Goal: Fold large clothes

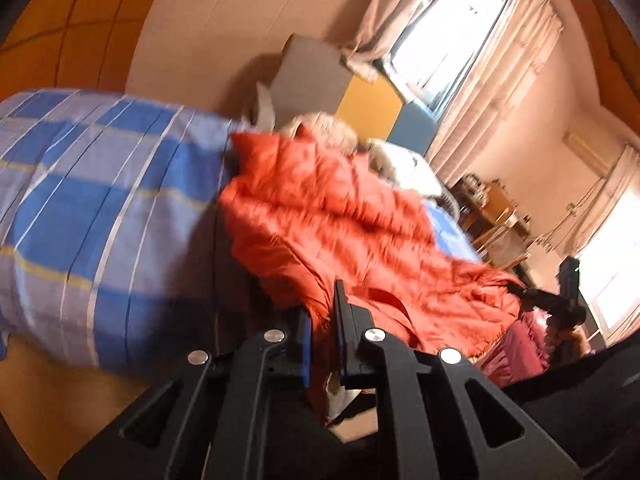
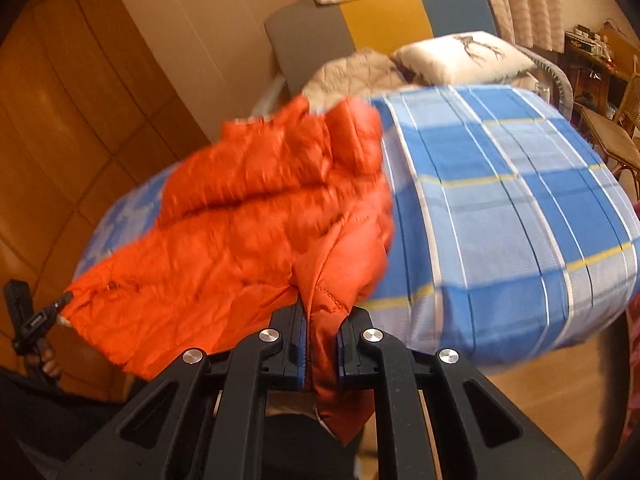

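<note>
Checked bedspread (image 2: 500,200), pillow (image 2: 464,58) beyond; both grippers' fingers (image 1: 342,312) (image 2: 298,320) pinch orange jacket (image 2: 248,208).

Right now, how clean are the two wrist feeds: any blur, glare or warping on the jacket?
Left wrist: orange jacket motion-smeared, window blown out white. Right wrist: jacket also smeared, no glare, checked bedsheet bulging from fisheye warp.
</note>
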Demonstrator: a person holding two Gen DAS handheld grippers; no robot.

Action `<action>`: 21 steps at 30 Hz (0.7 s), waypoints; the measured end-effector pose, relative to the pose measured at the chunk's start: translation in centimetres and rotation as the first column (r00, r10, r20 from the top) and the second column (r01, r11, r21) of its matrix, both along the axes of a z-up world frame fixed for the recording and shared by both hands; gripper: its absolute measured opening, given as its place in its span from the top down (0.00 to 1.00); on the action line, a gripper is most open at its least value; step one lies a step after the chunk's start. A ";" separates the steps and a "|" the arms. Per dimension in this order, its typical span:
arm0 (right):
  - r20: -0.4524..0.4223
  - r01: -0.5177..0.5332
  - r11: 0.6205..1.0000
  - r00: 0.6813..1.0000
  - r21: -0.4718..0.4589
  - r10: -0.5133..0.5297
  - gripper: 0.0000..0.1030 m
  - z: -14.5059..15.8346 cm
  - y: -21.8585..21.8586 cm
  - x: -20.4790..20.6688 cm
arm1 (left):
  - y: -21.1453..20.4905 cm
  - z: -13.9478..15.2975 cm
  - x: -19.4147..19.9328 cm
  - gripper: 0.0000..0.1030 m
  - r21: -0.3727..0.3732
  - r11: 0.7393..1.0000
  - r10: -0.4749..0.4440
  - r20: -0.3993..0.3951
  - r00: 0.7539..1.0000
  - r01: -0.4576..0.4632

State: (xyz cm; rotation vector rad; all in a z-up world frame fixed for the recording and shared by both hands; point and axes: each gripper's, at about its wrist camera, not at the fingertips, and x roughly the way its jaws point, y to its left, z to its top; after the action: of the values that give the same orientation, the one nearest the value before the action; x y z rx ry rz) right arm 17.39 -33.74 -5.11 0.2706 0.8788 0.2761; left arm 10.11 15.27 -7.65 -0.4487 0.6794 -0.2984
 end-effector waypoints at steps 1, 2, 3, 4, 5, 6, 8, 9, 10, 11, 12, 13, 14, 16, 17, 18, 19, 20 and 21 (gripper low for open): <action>0.010 0.011 1.000 1.000 0.016 -0.011 0.90 0.3 0.0 1.0 | 0.1 0.2 0.6 0.92 -0.006 1.000 0.001 0.007 1.000 -0.001; 0.017 0.018 1.000 1.000 0.023 -0.019 0.90 0.6 0.0 1.8 | 0.1 0.5 1.2 0.92 -0.012 1.000 0.002 0.016 1.000 -0.002; 0.024 0.023 0.999 0.999 0.029 -0.024 0.90 0.8 0.2 2.5 | 0.4 0.7 2.5 0.92 -0.019 1.000 0.009 0.021 1.000 -0.009; 0.033 0.031 0.999 0.999 0.039 -0.033 0.90 1.1 0.3 3.4 | 0.7 0.7 3.6 0.92 -0.029 1.000 0.012 0.020 1.000 -0.011; 0.037 0.036 0.998 0.999 0.044 -0.037 0.90 1.2 0.4 4.4 | 0.9 0.6 4.5 0.92 -0.033 0.999 0.018 0.019 1.000 -0.017; 0.039 0.035 0.999 0.999 0.040 -0.037 0.90 1.3 0.5 5.2 | 1.1 0.6 5.8 0.92 -0.016 0.999 0.034 0.013 0.999 -0.033; 0.041 0.046 0.998 0.998 0.047 -0.048 0.90 1.2 0.8 7.7 | 1.2 0.2 7.9 0.92 -0.002 0.999 0.043 -0.004 0.999 -0.043; 0.041 0.046 0.998 0.998 0.051 -0.049 0.90 1.1 0.9 8.4 | 1.3 -0.1 9.2 0.92 0.006 0.998 0.057 -0.015 0.998 -0.057; 0.042 0.057 0.997 0.997 0.043 -0.059 0.90 1.0 1.1 9.7 | 1.3 -0.5 10.2 0.92 0.006 0.998 0.063 -0.028 0.998 -0.062; 0.039 0.061 0.997 0.997 0.042 -0.062 0.90 0.8 1.3 10.7 | 1.4 -0.8 11.4 0.92 0.007 0.998 0.067 -0.036 0.997 -0.067; 0.037 0.067 0.997 0.997 0.049 -0.069 0.90 0.6 1.4 11.5 | 1.5 -1.1 12.7 0.92 0.020 0.996 0.083 -0.039 0.996 -0.082; 0.034 0.081 0.996 0.996 0.046 -0.083 0.90 0.3 1.6 12.4 | 1.4 -1.3 13.5 0.92 0.023 0.996 0.089 -0.046 0.995 -0.088; 0.036 0.089 0.995 0.995 0.034 -0.090 0.90 0.0 1.9 13.1 | 1.4 -1.6 14.5 0.91 0.020 0.995 0.096 -0.057 0.994 -0.095; 0.039 0.113 0.993 0.993 0.033 -0.114 0.90 -0.6 2.1 14.2 | 1.4 -2.1 16.5 0.91 0.028 0.993 0.116 -0.073 0.991 -0.114; 0.037 0.123 0.992 0.992 0.033 -0.124 0.90 -0.9 2.2 14.7 | 1.2 -2.3 17.4 0.91 0.040 0.992 0.125 -0.078 0.989 -0.122; 0.037 0.134 0.990 0.990 0.034 -0.135 0.90 -1.2 2.2 15.1 | 1.1 -2.6 18.4 0.91 0.045 0.991 0.127 -0.086 0.988 -0.123; 0.035 0.143 0.989 0.989 0.039 -0.144 0.90 -1.5 2.1 15.4 | 1.1 -2.8 19.2 0.91 0.051 0.991 0.127 -0.095 0.987 -0.123; 0.030 0.153 0.987 0.987 0.055 -0.155 0.89 -2.0 2.0 15.9 | 1.0 -3.0 19.7 0.90 0.057 0.990 0.137 -0.102 0.985 -0.131; 0.028 0.167 0.984 0.985 0.060 -0.169 0.88 -2.4 1.9 16.2 | 0.9 -3.2 20.5 0.89 0.059 0.989 0.141 -0.112 0.984 -0.135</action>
State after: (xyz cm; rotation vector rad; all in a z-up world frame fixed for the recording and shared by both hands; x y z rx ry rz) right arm 33.59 -31.89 -7.47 0.3906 0.8106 0.1483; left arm 30.58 16.20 -10.81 -0.4646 0.7634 -0.1242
